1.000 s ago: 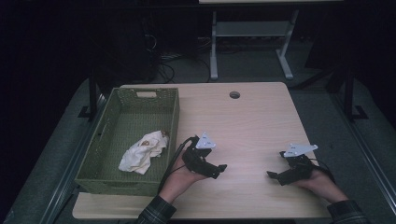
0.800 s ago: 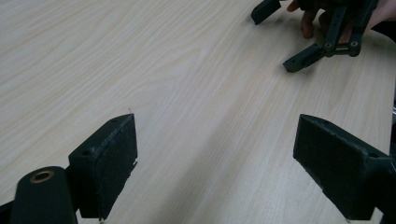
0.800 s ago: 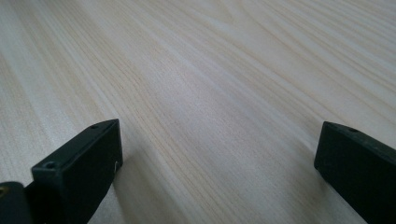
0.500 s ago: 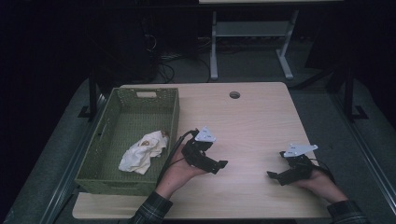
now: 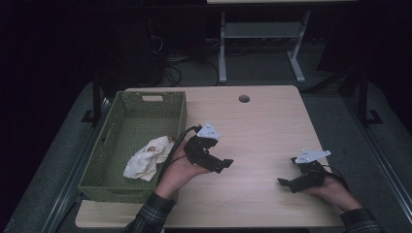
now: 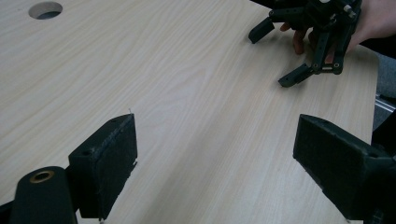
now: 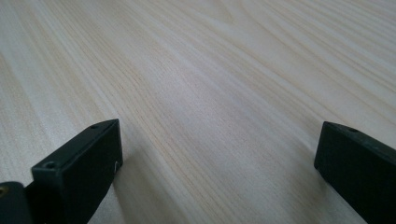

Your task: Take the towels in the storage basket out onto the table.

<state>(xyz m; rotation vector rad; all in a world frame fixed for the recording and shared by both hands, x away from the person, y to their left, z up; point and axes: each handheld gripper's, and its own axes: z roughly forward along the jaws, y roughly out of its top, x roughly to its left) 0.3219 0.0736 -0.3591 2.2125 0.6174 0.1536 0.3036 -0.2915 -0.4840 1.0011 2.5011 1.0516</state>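
Right now I have both claws wide open over bare counter (image 5: 262,126), nothing between the jaws of either. My left claw (image 5: 224,164) hovers just beside the basket (image 5: 180,114), pointing toward the right claw (image 5: 284,183), which sits low near the front edge, well apart. The cloth (image 5: 145,161) lies crumpled inside the basket, near its front right corner, close to my left hand (image 5: 179,170). I judge it light, soft and limp, so it will sag and drape once lifted, and it is not fragile. A raised fold on top of the bunch looks like the best place to pinch; a flat edge against the weave would be harder to catch.
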